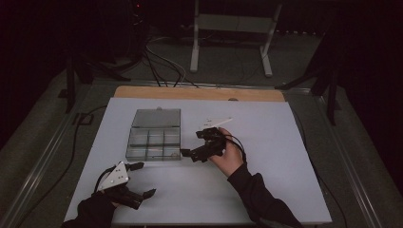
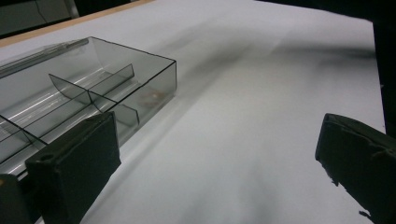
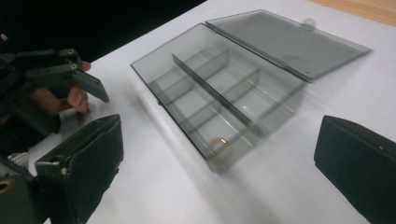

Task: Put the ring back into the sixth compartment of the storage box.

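A smoky clear compartment box (image 1: 154,142) lies on the white sheet with its lid (image 1: 157,118) folded back flat. In the left gripper view the box (image 2: 93,79) is left of my jaws, and a small coppery piece (image 2: 152,95) lies in its corner cell. My left gripper (image 1: 146,179) rests near the front left, open with nothing between its jaws (image 2: 215,154). My right gripper (image 1: 191,143) hovers just right of the box, open and holding nothing. The right gripper view looks across the box (image 3: 224,88) between wide jaws (image 3: 217,154), with the small piece (image 3: 219,142) in the near cell.
A thin white strip (image 1: 219,122) and tiny bits lie on the sheet behind the right hand. The white sheet (image 1: 266,190) covers a wooden table (image 1: 199,92). Cables and a white stand (image 1: 233,28) are on the floor beyond. The left gripper (image 3: 60,79) appears at the left of the right gripper view.
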Available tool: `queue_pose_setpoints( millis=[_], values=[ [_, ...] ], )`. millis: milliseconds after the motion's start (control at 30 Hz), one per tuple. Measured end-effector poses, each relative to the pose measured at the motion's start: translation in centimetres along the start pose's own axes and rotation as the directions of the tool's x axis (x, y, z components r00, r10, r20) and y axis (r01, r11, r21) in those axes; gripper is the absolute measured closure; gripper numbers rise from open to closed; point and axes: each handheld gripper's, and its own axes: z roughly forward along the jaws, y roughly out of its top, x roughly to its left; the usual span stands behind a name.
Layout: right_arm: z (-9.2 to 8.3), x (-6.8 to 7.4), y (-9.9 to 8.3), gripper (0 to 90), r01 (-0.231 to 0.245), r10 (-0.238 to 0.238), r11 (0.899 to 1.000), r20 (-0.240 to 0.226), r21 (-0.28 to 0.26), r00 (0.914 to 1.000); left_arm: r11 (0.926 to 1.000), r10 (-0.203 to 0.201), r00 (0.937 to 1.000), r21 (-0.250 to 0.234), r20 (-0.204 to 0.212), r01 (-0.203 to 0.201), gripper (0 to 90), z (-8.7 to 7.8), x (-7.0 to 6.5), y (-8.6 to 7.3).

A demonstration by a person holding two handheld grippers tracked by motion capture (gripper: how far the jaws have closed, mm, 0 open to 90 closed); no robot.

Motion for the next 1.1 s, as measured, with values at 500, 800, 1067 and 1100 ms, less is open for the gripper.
queue_pose_setpoints(
  millis=[500,800,1067,1100],
  values=[
    [-5.3,-2.4,-6.6,1.0,-0.034,0.033,0.999,0.09,0.011,0.9954,1.0,0.0,1.0,0.01,-0.001,0.0,0.8,0.2,0.0,0.0],
    [-7.6,-3.1,-10.1,1.0,-0.055,0.056,0.998,0.11,-0.01,0.9923,1.0,0.0,1.0,0.006,0.0,0.0,0.8,0.1,0.0,0.0],
    [-9.9,-3.5,-12.2,1.1,-0.069,0.073,0.997,0.154,-0.027,0.9854,1.0,0.001,1.0,0.008,0.001,-0.001,0.8,0.1,-0.1,0.0],
    [-10.2,-3.6,-12.5,1.1,-0.075,0.079,0.997,0.157,-0.03,0.9844,0.9999,0.004,1.0,0.011,0.001,-0.004,0.8,0.1,-0.1,0.0]
  ],
)
